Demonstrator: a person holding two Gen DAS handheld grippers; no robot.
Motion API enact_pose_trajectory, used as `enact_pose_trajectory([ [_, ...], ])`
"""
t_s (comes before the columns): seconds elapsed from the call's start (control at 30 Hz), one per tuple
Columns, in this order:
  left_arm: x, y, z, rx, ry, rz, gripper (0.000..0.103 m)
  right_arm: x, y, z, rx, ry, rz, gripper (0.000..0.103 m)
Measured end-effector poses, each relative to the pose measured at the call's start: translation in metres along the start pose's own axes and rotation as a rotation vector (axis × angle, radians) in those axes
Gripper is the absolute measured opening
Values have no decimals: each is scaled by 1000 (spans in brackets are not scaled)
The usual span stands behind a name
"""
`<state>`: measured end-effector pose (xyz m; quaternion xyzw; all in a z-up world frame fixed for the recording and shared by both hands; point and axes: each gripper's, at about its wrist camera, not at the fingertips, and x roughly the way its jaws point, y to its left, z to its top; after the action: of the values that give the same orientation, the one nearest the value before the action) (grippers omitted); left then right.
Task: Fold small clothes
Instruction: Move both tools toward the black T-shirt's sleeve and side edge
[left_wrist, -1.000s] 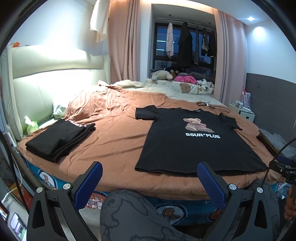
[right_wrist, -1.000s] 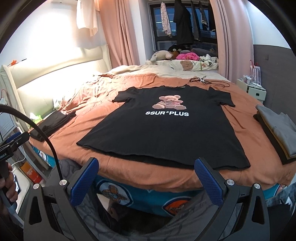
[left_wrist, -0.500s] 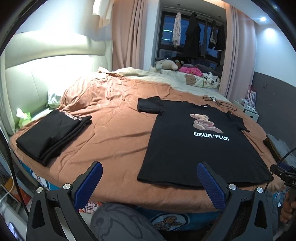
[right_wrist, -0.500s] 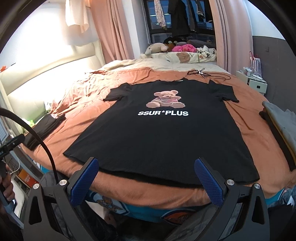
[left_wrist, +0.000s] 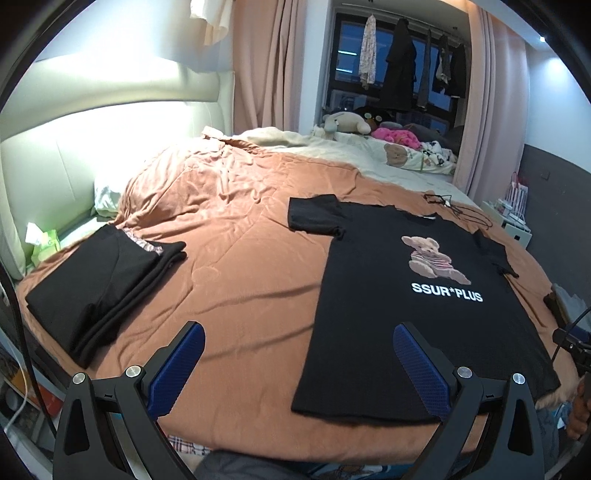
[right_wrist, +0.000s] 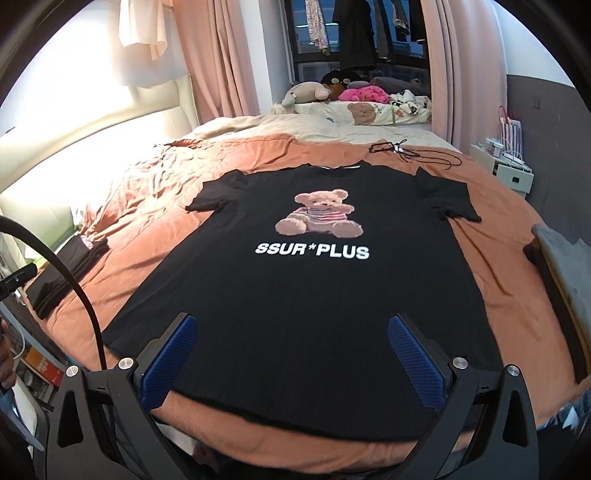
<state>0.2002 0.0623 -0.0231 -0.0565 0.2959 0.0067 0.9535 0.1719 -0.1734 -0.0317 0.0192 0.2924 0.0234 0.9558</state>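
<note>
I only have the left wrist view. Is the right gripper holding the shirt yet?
Observer: No. The right gripper is open and empty, jaws wide, over the black T-shirt near its hem.
Operator: The sleeve on that side looks squashed here. Is it flat?
Observer: Yes, that sleeve lies spread flat on the orange blanket.
Operator: Is anything beside the shirt on that side?
Observer: A folded grey garment lies at the bed's right edge, apart from the shirt.
</note>
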Motion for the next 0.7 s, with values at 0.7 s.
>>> enact_pose_trajectory([
  [0.7, 102, -13, 90, 14, 46, -68, 102, 73, -10, 78, -24, 20, -17, 103],
])
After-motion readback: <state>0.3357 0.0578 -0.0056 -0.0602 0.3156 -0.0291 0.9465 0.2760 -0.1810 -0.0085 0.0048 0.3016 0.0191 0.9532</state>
